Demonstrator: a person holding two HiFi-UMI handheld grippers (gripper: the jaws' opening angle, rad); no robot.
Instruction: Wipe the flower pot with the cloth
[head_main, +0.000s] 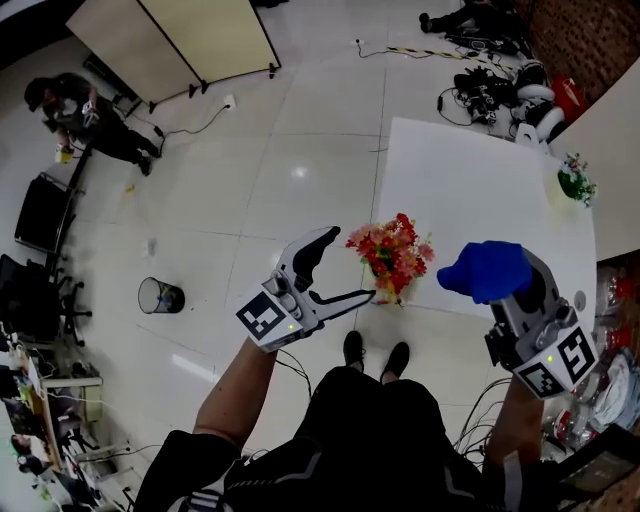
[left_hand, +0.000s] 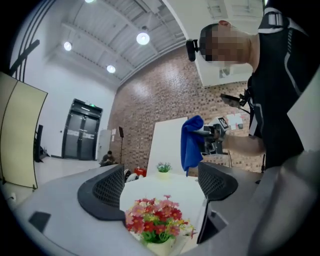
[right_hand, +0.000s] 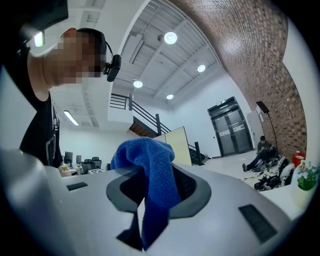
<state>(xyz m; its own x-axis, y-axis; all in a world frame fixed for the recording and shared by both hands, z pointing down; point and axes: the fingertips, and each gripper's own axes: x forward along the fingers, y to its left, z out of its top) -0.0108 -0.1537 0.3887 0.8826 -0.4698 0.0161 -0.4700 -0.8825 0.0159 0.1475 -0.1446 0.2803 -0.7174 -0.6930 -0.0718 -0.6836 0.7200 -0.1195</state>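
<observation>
I see a nubbly blue cloth (right_hand: 150, 167), a smooth matt white desk (head_main: 470, 180), glossy floor tiles (head_main: 250, 150) and a rough brick wall (left_hand: 165, 100).

Random background stuff around the white table (head_main: 480, 180)

Small green plant (head_main: 576, 185) sits at the table's far corner. A round bin (head_main: 160, 296) stands on the tiled floor well off to the left, and a beige partition panel (head_main: 170, 35) is up top. A person in dark clothes (head_main: 85, 115) is over by the left edge, and there's a messy pile of cables and gear (head_main: 490, 90) near the brick wall (head_main: 580, 40).
</observation>
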